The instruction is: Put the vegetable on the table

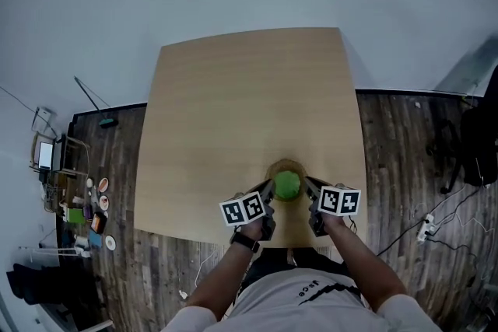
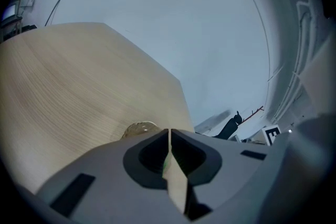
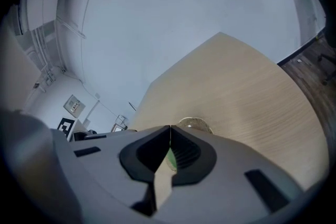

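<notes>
**Two closed grippers flank the bowled vegetable**

Both grippers sit low at the near edge of the table [image 1: 241, 105]. Between them, a green vegetable [image 1: 287, 184] rests in a shallow brown bowl [image 1: 285, 165]. From above it looks round, so no long axis or pointing direction can be told. The left gripper [image 1: 268, 186] has its jaws pressed together on nothing, tips aimed at the vegetable. The right gripper [image 1: 309, 184] mirrors it, jaws likewise together and empty.

Closed, the left tongs [image 2: 169, 131] and right tongs [image 3: 170, 128] angle inward
</notes>
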`<state>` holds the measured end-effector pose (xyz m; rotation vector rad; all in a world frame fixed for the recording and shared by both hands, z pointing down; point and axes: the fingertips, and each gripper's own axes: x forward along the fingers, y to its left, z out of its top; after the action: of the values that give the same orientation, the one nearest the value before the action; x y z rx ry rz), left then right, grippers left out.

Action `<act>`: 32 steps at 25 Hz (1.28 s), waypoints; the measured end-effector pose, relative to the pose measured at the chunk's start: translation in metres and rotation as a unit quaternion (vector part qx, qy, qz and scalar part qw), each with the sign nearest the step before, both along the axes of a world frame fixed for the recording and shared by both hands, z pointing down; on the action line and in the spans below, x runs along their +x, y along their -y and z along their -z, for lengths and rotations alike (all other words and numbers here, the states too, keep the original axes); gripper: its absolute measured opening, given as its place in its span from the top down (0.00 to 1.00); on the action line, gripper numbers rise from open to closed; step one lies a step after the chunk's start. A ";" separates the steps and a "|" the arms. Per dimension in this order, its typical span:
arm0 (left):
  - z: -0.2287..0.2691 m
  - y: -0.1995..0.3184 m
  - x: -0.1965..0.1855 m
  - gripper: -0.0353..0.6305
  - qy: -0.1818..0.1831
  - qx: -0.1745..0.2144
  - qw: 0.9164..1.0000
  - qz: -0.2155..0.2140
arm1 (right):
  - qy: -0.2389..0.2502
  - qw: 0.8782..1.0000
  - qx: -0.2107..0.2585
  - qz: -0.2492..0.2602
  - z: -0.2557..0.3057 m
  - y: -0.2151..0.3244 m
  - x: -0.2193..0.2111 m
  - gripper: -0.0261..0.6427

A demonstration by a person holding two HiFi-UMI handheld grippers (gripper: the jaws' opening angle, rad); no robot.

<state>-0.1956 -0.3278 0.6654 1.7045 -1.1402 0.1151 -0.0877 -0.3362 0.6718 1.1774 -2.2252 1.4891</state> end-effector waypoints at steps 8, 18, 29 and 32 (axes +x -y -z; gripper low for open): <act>0.090 -0.013 0.011 0.93 -0.012 0.066 0.998 0.007 | 0.026 0.997 0.069 0.002 0.083 -0.005 0.001 0.94; 0.163 -0.015 0.023 0.93 0.005 0.157 0.987 0.014 | 0.050 0.991 0.122 0.010 0.136 -0.012 0.011 0.94; 0.160 -0.023 0.029 0.93 0.009 0.153 0.988 0.025 | 0.049 0.991 0.124 0.022 0.137 -0.019 0.014 0.94; 0.160 -0.021 0.032 0.93 0.008 0.152 0.988 0.027 | 0.049 0.991 0.124 0.024 0.137 -0.018 0.016 0.94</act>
<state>-0.1638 -0.3064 0.5056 1.9394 -1.2639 -0.0828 -0.0718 -0.3187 0.5346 1.1305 -2.5461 1.3070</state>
